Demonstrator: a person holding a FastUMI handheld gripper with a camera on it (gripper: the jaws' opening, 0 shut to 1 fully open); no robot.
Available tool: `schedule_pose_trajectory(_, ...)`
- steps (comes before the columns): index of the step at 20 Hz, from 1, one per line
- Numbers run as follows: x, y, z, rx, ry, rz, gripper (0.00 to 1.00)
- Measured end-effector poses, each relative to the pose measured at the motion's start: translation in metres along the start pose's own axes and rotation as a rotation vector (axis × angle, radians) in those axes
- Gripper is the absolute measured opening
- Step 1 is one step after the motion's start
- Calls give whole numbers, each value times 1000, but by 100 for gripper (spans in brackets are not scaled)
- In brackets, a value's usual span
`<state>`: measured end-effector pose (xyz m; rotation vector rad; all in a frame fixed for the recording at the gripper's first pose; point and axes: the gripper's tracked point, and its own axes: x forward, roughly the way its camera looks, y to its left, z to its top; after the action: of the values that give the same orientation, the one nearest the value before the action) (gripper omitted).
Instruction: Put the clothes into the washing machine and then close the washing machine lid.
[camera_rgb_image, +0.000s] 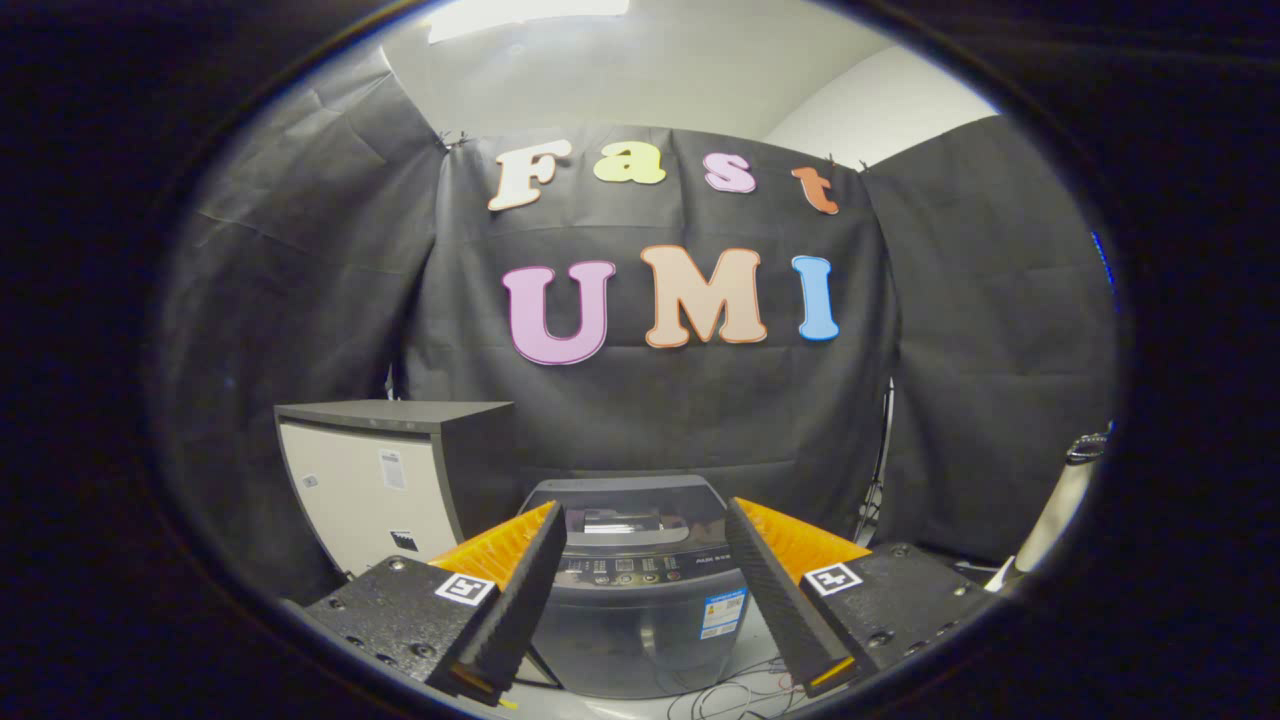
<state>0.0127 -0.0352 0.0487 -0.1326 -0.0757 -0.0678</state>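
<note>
While the ridged orange-backed fingers (640, 520) gape apart, a glossy grey washing machine (640, 600) sits beyond them.

The washing machine (640, 590) stands ahead of the tongs (640, 530), seen in the gap between their two spread fingers, with nothing held between them. A cabinet (385, 480) stands just left of the machine and a little nearer the wall behind. Loose cables (745, 690) lie on the floor at the machine's right foot. A pole (1060, 510) leans well off to the right.
</note>
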Motion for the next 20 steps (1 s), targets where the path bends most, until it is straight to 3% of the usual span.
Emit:
schedule_pose_trajectory(3, 0, 4, 4, 6, -3, 45, 97)
schedule_pose_trajectory(11, 4, -30, -25, -28, 46, 14, 98)
schedule_pose_trajectory(17, 16, -62, -26, 107, 58, -34, 97)
schedule_pose_trajectory(20, 17, -61, -22, 131, 65, -15, 97)
